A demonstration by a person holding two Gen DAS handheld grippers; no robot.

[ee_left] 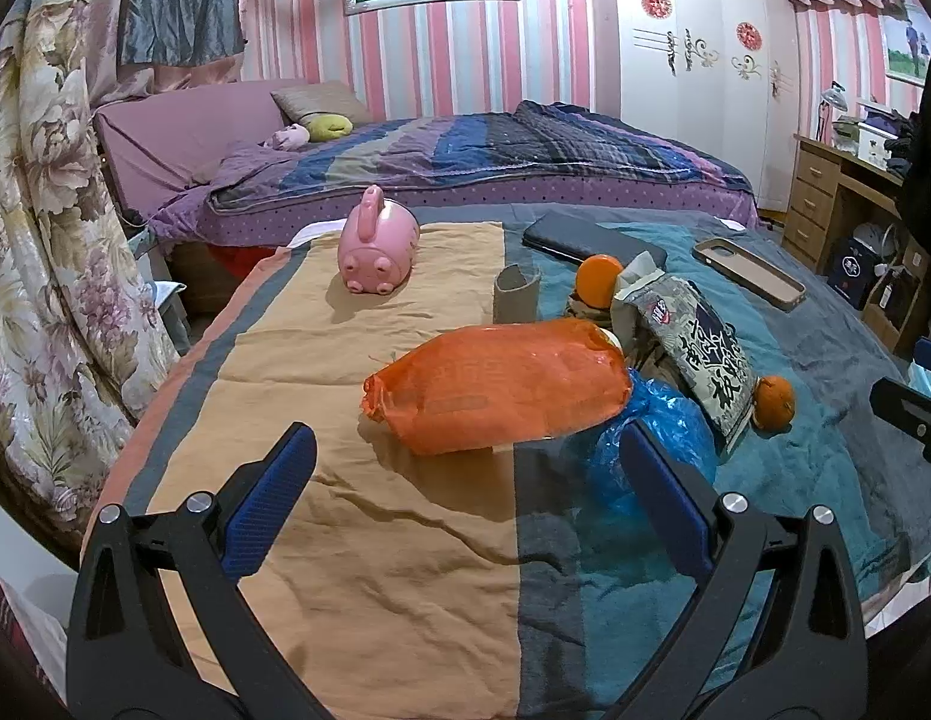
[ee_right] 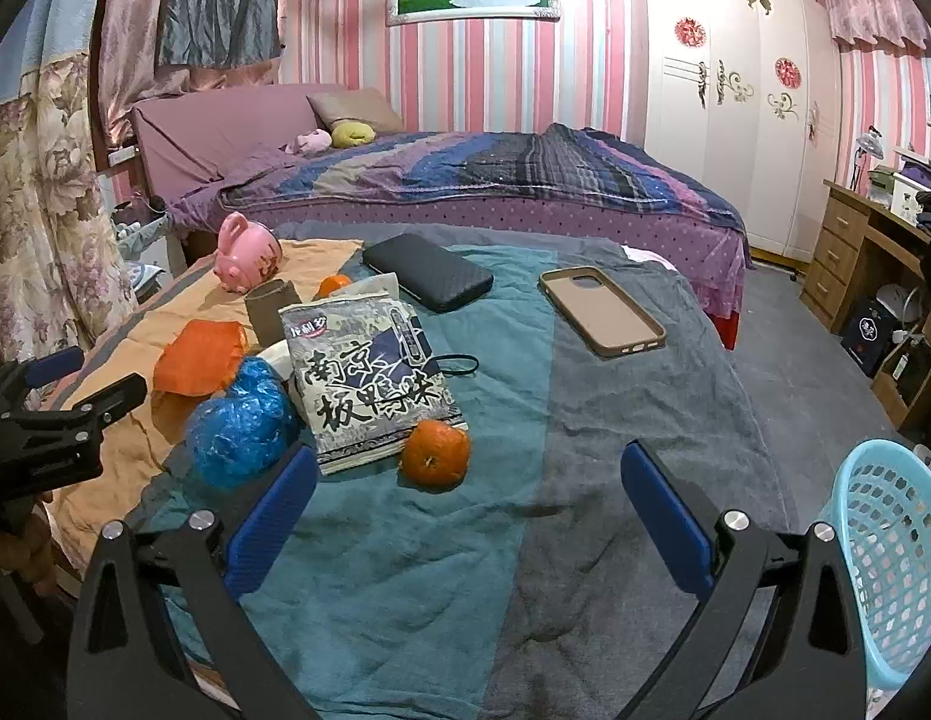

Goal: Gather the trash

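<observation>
Both tools empty, fingers spread wide, hovering over the near edge of the cloth-covered tabletop (ee_right: pixel 615 408). Left tool (ee_left: pixel 465 468) lined up on the orange plastic bag (ee_left: pixel 495 387); right tool (ee_right: pixel 468 480) lower and nearer, orange (ee_right: pixel 435 453) just past its left finger. Nothing gripped.

Trash bunched in one cluster, centre-left: orange plastic bag lying flat, crumpled blue plastic bag (ee_right: pixel 240 423) touching its near-right end, printed snack packet (ee_right: pixel 369 381) leaning on the heap, cardboard tube (ee_left: pixel 513 294) upright behind. Probably dumped together as the collection set. Light blue plastic basket (ee_right: pixel 891 564) off the right edge, below tabletop level, on the right tool's side; likely the drop target, which fits a spread right tool waiting nearby.

Judgement: orange bag is the easy first pick for the left, open approach from the near side, thin film so a pinch on a fold should do.

In the way or not trash:
- second orange (ee_left: pixel 597 279) behind the packet, first one touching the packet's near corner; may roll if the packet is pulled
- black hair tie (ee_right: pixel 459 365) at the packet's right edge
- pink pig toy (ee_left: pixel 378 249) back left, well apart
- black wallet-like case (ee_right: pixel 429 279) and tan phone case (ee_right: pixel 603 312) further back, clear of the heap

Blue bag partly under the orange bag's end; lifting one may drag the other.
</observation>
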